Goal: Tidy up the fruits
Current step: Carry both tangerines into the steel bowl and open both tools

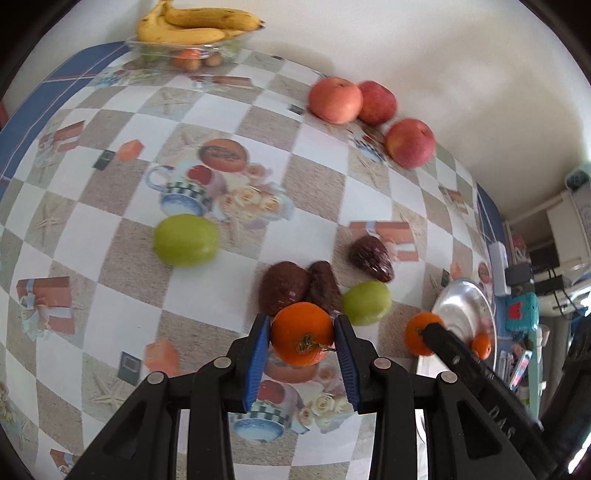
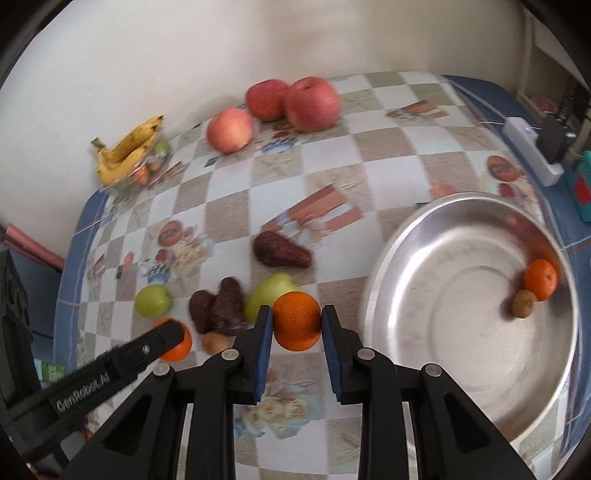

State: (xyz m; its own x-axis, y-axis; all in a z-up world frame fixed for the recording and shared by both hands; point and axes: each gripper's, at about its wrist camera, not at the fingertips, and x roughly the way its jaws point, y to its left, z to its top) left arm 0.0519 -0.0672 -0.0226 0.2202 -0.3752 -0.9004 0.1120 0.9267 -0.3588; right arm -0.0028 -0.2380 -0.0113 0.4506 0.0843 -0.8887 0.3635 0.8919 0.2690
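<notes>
Two grippers each clamp an orange above the checked tablecloth (image 1: 325, 155). The left gripper (image 1: 302, 334) has its blue pads pressed on both sides of the left orange (image 1: 301, 328), stem end facing the camera. The right gripper (image 2: 296, 321) pinches the right orange (image 2: 296, 319) the same way, just left of the steel bowl (image 2: 436, 258).

In the right wrist view, that bowl holds a small orange fruit (image 2: 541, 278) and a brown kiwi (image 2: 523, 303), touching each other near its far right wall. Left of the bowl lie three dark brown fruits: two (image 2: 218, 308) pressed together and one (image 2: 280, 251) apart, farther back. A green apple (image 2: 267, 293) sits just behind the right gripper's left finger; a second green apple (image 2: 152, 301) lies farther left. Another kiwi (image 2: 214, 341) rests on the cloth beside the paired dark fruits.

Three red apples (image 2: 312, 103) stand near the wall, two touching and one a little apart. At the far corner a glass dish (image 1: 192, 50) carries bananas (image 1: 195, 24) over smaller fruit.
</notes>
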